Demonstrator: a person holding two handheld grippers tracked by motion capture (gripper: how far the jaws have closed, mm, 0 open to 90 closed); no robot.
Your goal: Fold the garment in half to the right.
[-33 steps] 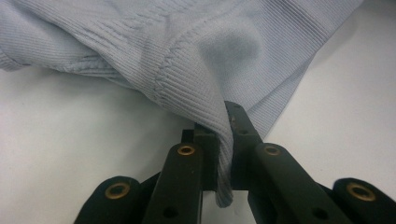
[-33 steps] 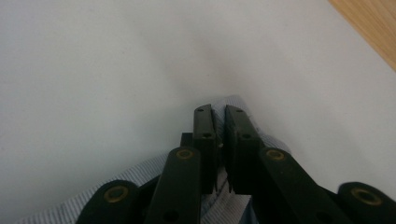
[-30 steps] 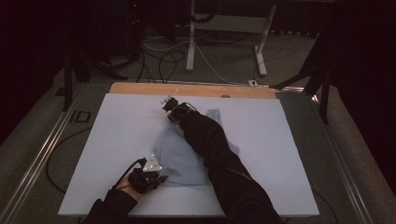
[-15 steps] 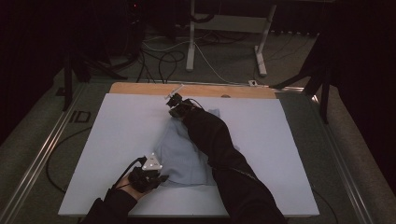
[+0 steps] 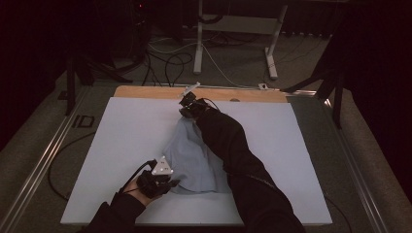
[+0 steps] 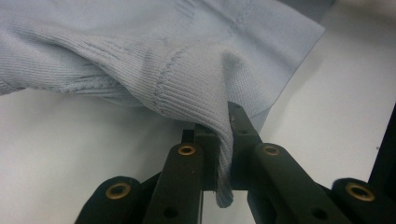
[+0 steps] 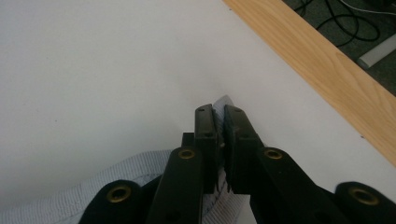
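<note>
A pale blue knitted garment lies stretched on the white table sheet. My left gripper holds its near edge at the table's front; in the left gripper view the jaws of this gripper are shut on a ribbed fold of the garment. My right gripper holds the far end of the cloth near the wooden strip, lifted a little. Seen from the right gripper view, that gripper pinches a thin bit of garment between its jaws.
The wooden strip borders the far edge of the sheet. Beyond it are floor cables and a white stand's legs. A metal rail runs along the left side. Bare sheet lies right of my arm.
My right gripper has carried the garment's far end farther away and slightly up, drawing the cloth longer. My left gripper has stayed put.
</note>
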